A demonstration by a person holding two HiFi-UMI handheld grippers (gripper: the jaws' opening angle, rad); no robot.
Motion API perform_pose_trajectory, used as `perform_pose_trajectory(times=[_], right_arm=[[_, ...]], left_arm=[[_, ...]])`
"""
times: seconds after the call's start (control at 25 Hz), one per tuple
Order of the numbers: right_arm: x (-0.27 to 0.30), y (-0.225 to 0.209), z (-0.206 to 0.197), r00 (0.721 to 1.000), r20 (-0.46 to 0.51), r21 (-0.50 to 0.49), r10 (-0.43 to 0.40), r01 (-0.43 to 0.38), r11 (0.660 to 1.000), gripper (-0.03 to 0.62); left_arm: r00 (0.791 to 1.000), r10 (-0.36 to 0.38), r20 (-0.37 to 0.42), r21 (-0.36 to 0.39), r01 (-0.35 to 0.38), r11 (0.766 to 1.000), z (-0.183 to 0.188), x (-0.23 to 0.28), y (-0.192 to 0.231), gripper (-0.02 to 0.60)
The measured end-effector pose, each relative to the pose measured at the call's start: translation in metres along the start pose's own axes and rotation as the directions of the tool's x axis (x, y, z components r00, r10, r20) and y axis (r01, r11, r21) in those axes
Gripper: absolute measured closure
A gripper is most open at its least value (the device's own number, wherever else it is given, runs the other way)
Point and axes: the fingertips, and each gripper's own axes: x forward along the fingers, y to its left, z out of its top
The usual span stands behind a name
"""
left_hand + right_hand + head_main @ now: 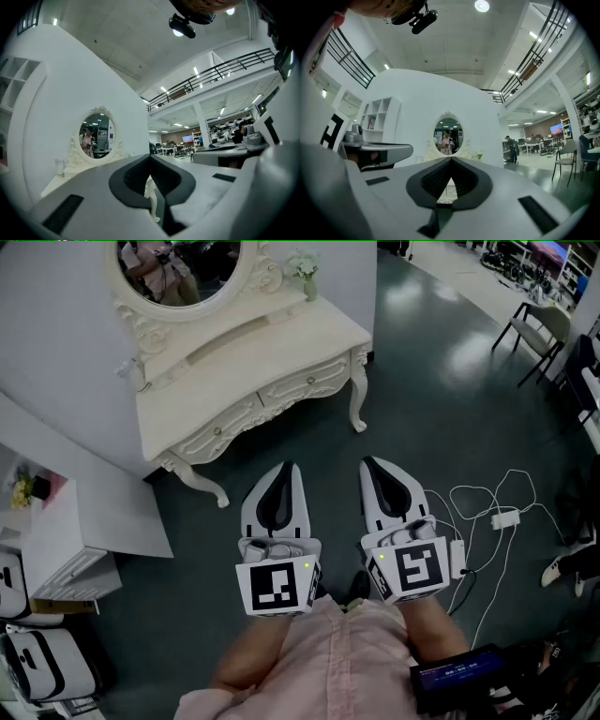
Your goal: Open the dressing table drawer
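Note:
The cream dressing table [234, 357] stands at the upper left of the head view, under an oval mirror [178, 268]. Its two front drawers [220, 426] [305, 382] are pushed in flush. Both grippers hover over the dark floor, short of the table's front and apart from it. My left gripper [286, 468] is shut with nothing in it, and my right gripper [367, 463] beside it is also shut and empty. In the left gripper view the gripper [151, 157] points at a carved table leg [151, 199]. In the right gripper view the gripper [451, 159] points at the mirror [449, 136].
A small vase of flowers [305, 273] sits on the tabletop's right end. A white cabinet [66, 549] and white cases [37, 662] stand at the left. Cables with a power adapter [506, 518] lie on the floor at the right. A chair [539, 329] is at the far right.

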Motion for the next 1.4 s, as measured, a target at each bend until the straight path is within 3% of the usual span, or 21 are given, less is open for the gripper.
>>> perform_pose_trajectory(times=[0.44, 0.88, 1.4], right_arm=[[-0.016, -0.020, 0.002, 1.000, 0.016, 0.021, 0.009, -0.009, 1.000, 0.576], [-0.018, -0.052, 0.000, 0.997, 0.031, 0.042, 0.071, -0.072, 0.997, 0.574], [0.044, -0.076, -0.029, 0.998, -0.028, 0.058, 0.064, -0.062, 0.996, 0.574]], left_arm=[[1.000, 0.012, -0.008, 0.018, -0.012, 1.000, 0.002, 0.000, -0.023, 0.560], [0.997, 0.068, -0.033, 0.028, -0.067, 0.997, -0.006, 0.014, -0.046, 0.560], [0.994, 0.070, -0.079, 0.001, -0.070, 0.998, -0.040, 0.076, -0.019, 0.560]])
